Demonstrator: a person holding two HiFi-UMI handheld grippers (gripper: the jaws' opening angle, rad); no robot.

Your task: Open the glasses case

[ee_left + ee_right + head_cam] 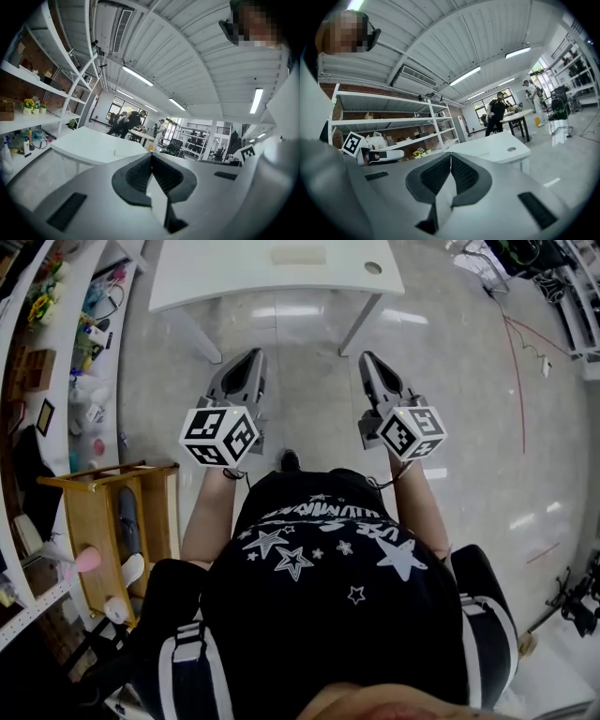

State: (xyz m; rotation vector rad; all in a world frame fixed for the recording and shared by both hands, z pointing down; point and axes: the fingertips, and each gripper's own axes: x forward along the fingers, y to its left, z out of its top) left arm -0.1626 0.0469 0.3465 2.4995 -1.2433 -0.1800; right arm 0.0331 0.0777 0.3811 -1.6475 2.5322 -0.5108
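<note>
Standing on a glossy pale floor (309, 381), a person in a black star-printed shirt (328, 559) holds both grippers out level, side by side and apart, pointing at a white surface (234, 277) at the far end of the scene. The left gripper (253, 356) has its jaws pressed together: in the left gripper view (151, 155) the dark ribbed pads meet along one seam with nothing between them. The right gripper (367, 358) is the same, with the pads closed flat on each other in the right gripper view (450, 155) and nothing caught in them.

Neither gripper touches the surface, which stands well beyond their tips. On it, near the far edge, lies a pale oblong box (298, 255) – the only likely glasses case, though too small to make out and with no visible lid line. The left gripper view shows it low on the white top (127, 151). A round hole (373, 268) sits in the surface right of the box.

At the left are white shelves (75, 362) with small coloured items and, nearer, a wooden cart (94, 512). A red cable (517, 371) trails across the floor at the right. People stand in the far background (497, 115).
</note>
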